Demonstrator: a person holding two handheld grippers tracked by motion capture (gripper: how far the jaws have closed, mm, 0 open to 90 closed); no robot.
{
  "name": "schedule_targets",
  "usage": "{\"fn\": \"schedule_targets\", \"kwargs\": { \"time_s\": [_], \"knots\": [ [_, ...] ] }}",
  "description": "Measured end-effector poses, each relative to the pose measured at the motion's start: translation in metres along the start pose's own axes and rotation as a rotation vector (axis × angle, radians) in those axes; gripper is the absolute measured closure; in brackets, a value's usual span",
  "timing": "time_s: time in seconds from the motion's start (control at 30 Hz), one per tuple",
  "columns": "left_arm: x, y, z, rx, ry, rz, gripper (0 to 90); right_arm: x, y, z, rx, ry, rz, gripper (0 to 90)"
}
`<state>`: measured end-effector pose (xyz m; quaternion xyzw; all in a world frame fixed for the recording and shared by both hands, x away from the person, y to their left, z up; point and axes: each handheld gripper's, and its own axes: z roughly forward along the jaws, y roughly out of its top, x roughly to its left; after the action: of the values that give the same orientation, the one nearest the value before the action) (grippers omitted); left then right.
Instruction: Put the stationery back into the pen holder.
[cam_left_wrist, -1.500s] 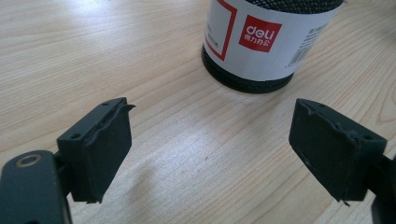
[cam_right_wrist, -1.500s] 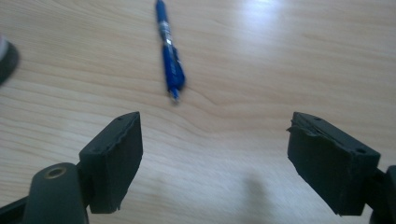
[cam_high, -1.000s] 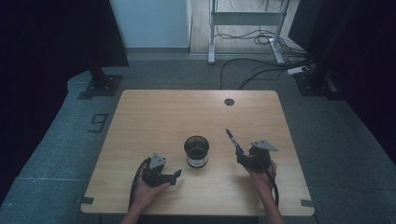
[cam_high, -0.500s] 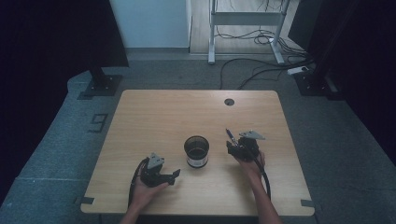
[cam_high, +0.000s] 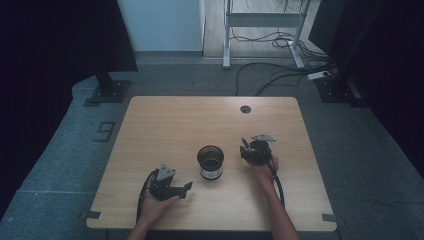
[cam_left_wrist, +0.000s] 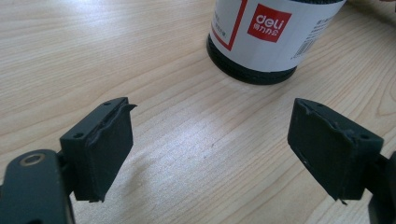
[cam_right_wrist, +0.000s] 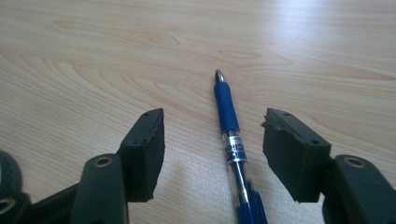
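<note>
The right gripper (cam_right_wrist: 212, 154) has moved up over the blue pen (cam_right_wrist: 229, 135) on the table (cam_high: 165, 125); its jaws have just been narrowing, straddling the pen without touching. A pickup looks imminent. The left gripper (cam_left_wrist: 210, 154) rests open near the pen cup (cam_high: 210, 162).

Matt pale wood table (cam_high: 165, 125); glossy blue plastic pen (cam_right_wrist: 227, 114).

Wooden table (cam_high: 165, 125) with cable hole (cam_high: 245, 109); floor cables (cam_high: 280, 75); metal stand (cam_high: 262, 20).
</note>
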<state>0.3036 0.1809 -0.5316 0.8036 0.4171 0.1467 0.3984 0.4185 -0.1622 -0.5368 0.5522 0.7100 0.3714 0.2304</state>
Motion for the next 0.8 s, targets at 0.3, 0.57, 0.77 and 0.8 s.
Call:
{"fn": "schedule_targets", "kwargs": {
  "time_s": [0.3, 0.57, 0.77, 0.8],
  "knots": [
    [0.001, -0.001, 0.001, 0.002, -0.002, -0.008, 14.4, -0.003, 0.006, 0.013, 0.007, -0.005, -0.003, 41.1],
    [0.004, -0.001, 0.000, -0.001, -0.004, -0.014, 14.5, -0.004, 0.007, 0.027, 0.065, -0.024, -0.044, 45.7],
    [0.005, -0.001, -0.001, -0.004, -0.003, -0.018, 14.5, -0.003, 0.009, 0.028, 0.065, -0.029, -0.062, 60.5],
    [0.005, -0.001, -0.001, -0.005, -0.004, -0.019, 14.5, -0.005, 0.009, 0.028, 0.067, -0.031, -0.058, 65.1]
  ]
}}
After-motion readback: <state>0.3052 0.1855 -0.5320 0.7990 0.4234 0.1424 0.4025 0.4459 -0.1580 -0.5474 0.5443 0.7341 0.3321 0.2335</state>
